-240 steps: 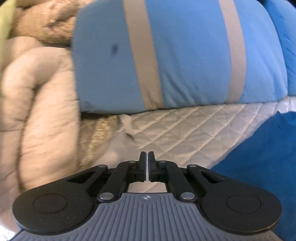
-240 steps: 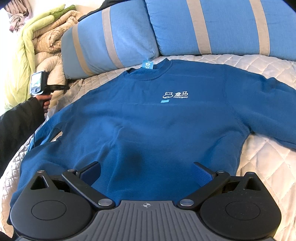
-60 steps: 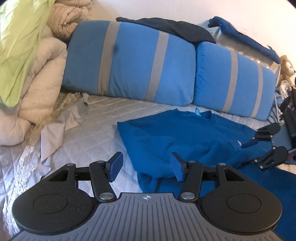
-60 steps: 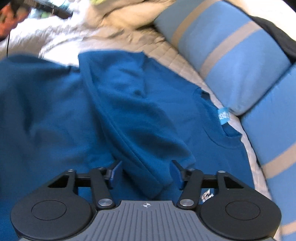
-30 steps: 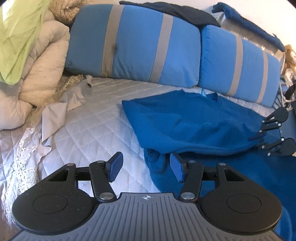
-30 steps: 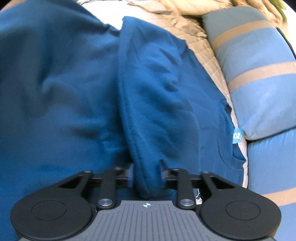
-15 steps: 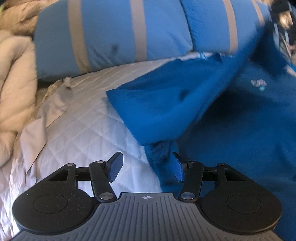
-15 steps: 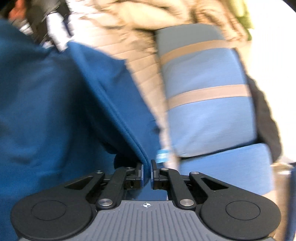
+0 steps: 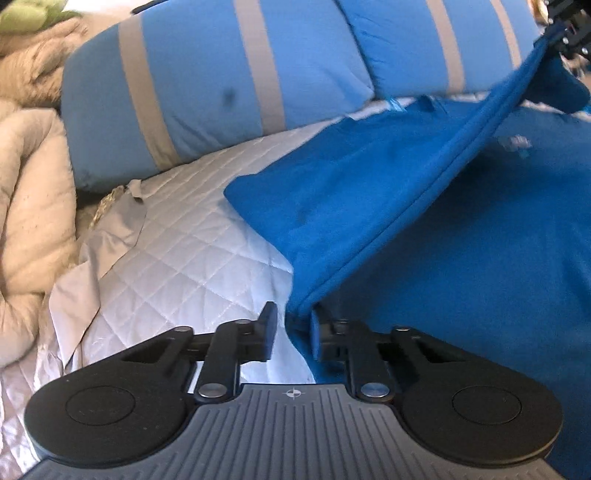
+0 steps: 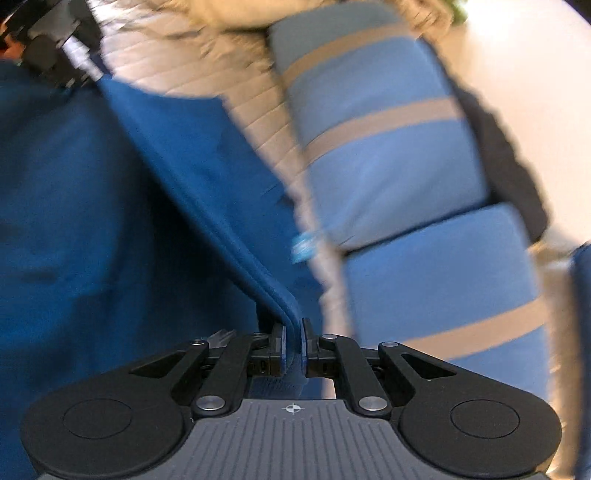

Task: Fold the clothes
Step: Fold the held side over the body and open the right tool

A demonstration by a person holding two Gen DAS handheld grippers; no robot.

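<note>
Quilted cover (image 9: pixel 192 258): lying to the left of the left gripper's fingers, bare up to the sweatshirt's edge.

Left gripper (image 9: pixel 291 328): its fingers are standing a little apart with the sweatshirt's folded corner sitting between them; half a second ago they were wider and the cloth lay just ahead; whether they are biting yet I cannot tell.

Sweatshirt (image 9: pixel 461 266): lying spread right of those fingers; one edge (image 9: pixel 443 173) is rising taut from them to the right gripper (image 9: pixel 569 26), where a second ago it lay draped flat.

Right gripper (image 10: pixel 292 341): fingers pinched together on the doubled edge (image 10: pixel 236 236); two seconds ago they were apart.

Meaning: I judge a side fold is being carried across.
</note>
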